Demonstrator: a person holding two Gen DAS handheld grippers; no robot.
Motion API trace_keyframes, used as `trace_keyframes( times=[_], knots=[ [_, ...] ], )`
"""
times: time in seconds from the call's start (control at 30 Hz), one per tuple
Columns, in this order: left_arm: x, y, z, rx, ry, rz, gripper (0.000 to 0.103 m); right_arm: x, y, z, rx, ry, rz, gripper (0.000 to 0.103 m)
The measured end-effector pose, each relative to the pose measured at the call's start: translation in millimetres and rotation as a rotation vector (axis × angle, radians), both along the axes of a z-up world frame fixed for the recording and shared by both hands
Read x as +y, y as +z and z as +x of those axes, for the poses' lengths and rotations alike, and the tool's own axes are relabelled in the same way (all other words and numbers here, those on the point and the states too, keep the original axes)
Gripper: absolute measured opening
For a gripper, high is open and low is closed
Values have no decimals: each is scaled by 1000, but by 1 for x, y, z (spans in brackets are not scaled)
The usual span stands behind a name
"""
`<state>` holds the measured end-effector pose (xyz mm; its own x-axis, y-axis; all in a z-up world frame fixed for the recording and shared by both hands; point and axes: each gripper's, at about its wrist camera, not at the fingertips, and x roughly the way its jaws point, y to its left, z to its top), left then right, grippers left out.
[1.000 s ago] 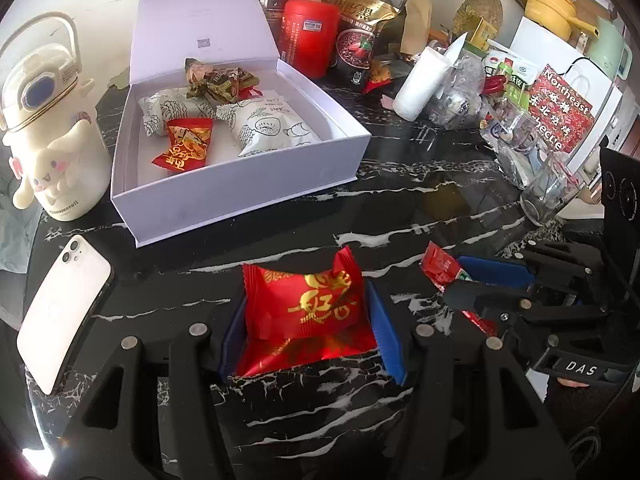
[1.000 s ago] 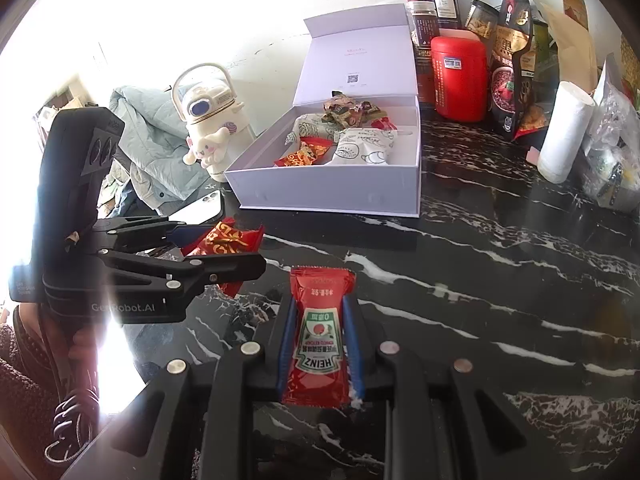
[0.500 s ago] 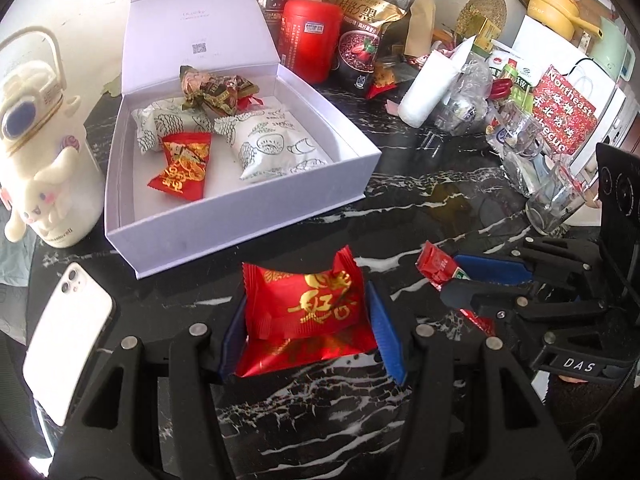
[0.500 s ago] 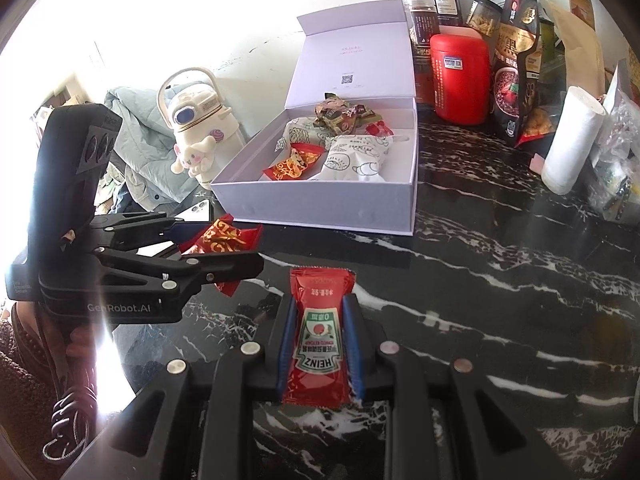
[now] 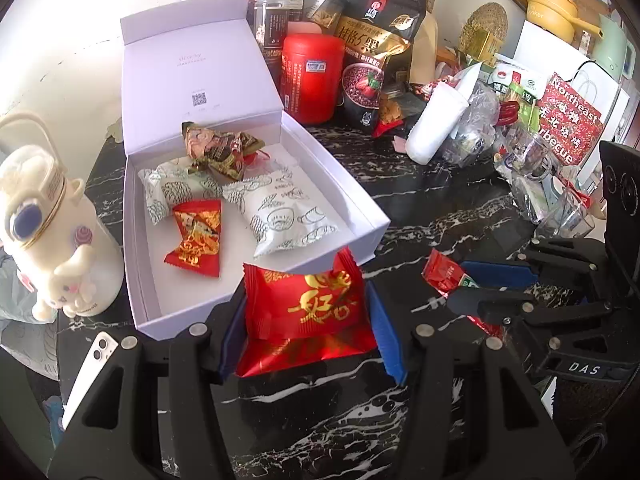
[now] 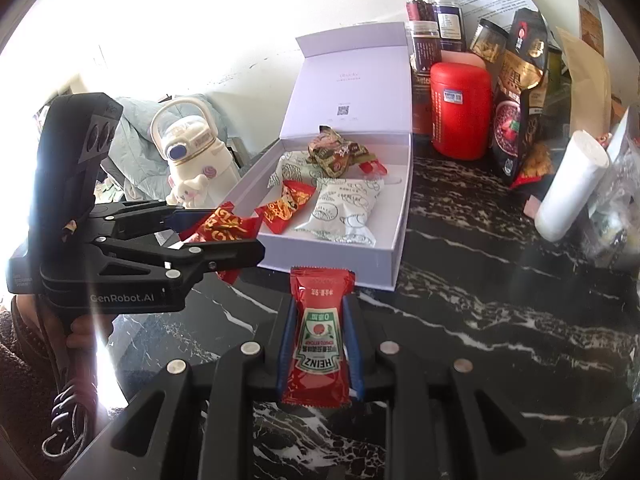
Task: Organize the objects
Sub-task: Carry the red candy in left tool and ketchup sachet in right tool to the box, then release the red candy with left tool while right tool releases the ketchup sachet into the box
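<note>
**Currently: both grippers loaded, held above the counter at the open box**

Underneath everything lies the black marble counter [image 5: 420,208], veined in white. The white gift box [image 5: 352,220] sits on it with its lid standing upright at the back. Inside the box lie two white printed snack packets [image 5: 288,216], a brown-and-green wrapped bundle [image 5: 220,148] at the rear, and one red-and-gold candy [image 5: 196,236] toward the left side.

Left of the box stands a cream bottle with a rabbit figure [image 5: 52,248]. A white phone [image 5: 86,376] lies flat in front of it. Behind the box stand a red canister [image 5: 312,76], jars and a dark snack bag [image 5: 372,52]. A white paper roll [image 5: 434,120] lies to the right among clear bags.

The left gripper [image 5: 306,312] is partly closed. Its blue pads [image 5: 232,328] press both sides of a red snack packet [image 5: 308,308] with gold lettering. The packet hangs at the near edge of the box.

The right gripper [image 6: 318,340] is closed almost fully on a Heinz ketchup sachet [image 6: 318,340], gripped by its long edges. The sachet sits just short of the near wall of the box, off its front right corner.
</note>
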<state>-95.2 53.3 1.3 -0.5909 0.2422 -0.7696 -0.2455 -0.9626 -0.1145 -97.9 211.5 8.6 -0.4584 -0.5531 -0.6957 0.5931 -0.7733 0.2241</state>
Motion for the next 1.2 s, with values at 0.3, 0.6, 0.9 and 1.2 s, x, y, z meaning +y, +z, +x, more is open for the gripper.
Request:
trace_keyframes(
  times=[0.3,0.6,0.9,1.2],
  knots=[
    [4,15,-21,21,-21,-10,54,-5,17,-22,26,20,-15,23],
    [-9,29,-54,67,26,-22,54,-23,36,-58,63,59,-25,23],
    [-25,36,-90,105,83,-53,54,-40,47,-99,99,88,-32,23],
    [-31,43,-131,172,129,-72,54,-43,59,-138,137,71,-63,23]
  ],
)
